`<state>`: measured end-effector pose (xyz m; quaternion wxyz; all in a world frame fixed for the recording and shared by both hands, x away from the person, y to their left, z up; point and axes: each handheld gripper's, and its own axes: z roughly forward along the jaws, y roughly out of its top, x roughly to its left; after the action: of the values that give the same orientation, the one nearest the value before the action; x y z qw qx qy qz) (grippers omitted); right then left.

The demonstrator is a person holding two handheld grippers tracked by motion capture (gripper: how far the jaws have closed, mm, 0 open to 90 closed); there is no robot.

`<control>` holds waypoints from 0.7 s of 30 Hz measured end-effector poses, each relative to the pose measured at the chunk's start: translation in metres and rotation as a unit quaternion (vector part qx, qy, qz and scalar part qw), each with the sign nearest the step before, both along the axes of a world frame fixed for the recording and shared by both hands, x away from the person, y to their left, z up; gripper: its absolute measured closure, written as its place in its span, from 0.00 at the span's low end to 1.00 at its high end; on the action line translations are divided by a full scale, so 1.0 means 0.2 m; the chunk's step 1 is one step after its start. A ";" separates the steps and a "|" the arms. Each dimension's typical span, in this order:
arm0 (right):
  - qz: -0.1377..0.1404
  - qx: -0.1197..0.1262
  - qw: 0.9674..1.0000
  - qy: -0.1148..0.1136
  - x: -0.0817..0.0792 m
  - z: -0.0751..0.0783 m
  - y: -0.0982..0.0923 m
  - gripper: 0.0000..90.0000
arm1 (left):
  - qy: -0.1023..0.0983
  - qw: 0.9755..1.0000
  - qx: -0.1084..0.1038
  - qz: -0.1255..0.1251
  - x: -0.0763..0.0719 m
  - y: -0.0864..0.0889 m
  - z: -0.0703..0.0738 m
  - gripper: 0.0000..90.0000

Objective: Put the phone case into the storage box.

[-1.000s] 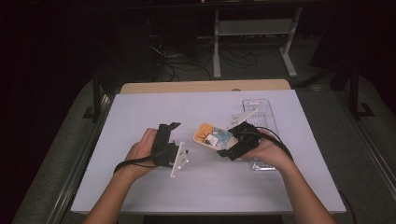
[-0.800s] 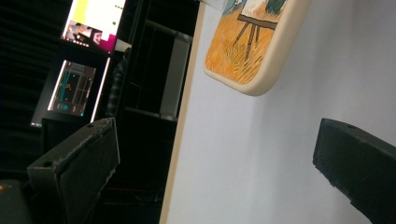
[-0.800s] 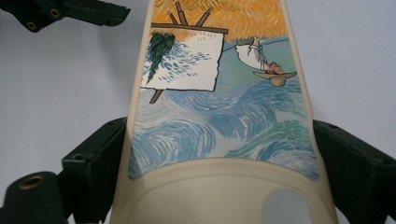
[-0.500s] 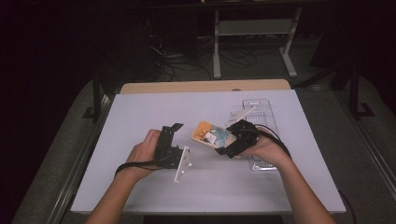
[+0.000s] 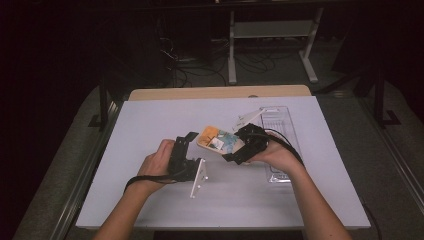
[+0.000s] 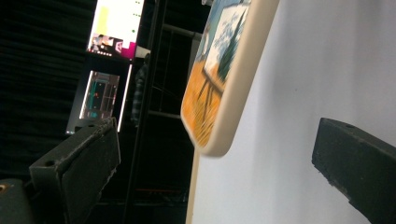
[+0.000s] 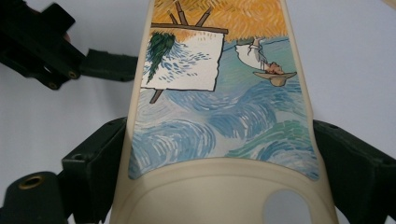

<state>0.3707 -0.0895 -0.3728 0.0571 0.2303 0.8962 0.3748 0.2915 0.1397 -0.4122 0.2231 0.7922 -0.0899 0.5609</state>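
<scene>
While the right gripper (image 5: 239,150) clamps the painted phone case (image 5: 218,140), its long axis points toward ten o'clock; the left gripper (image 5: 184,145) waits, jaws apart.

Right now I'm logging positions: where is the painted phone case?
In the high view, the phone case is mid-table, clamped by the right gripper, with the left gripper just left.

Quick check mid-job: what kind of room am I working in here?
Probably a lab or recording studio, not a home: a white worktable stands in a dark room, loose cables run over the floor behind it beside a metal stand, and lit monitors glow in the left gripper view.
</scene>
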 end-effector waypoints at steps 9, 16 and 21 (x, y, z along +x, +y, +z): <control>0.009 0.004 1.000 0.003 -0.01 -0.01 0.05 0.11 | -0.035 0.999 0.015 -0.005 -0.01 -0.02 -0.03 0.07; 0.028 0.003 0.999 -0.016 -0.02 -0.01 0.06 0.11 | -0.070 0.997 0.023 -0.015 -0.03 -0.05 -0.06 0.14; 0.020 0.006 1.000 -0.002 -0.05 0.00 0.07 0.11 | -0.081 0.996 0.027 -0.022 -0.04 -0.07 -0.08 0.17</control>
<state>0.3613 -0.0756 -0.3719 0.0496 0.2117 0.8983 0.3818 0.2830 0.1254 -0.4279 0.2060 0.7479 -0.1406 0.6152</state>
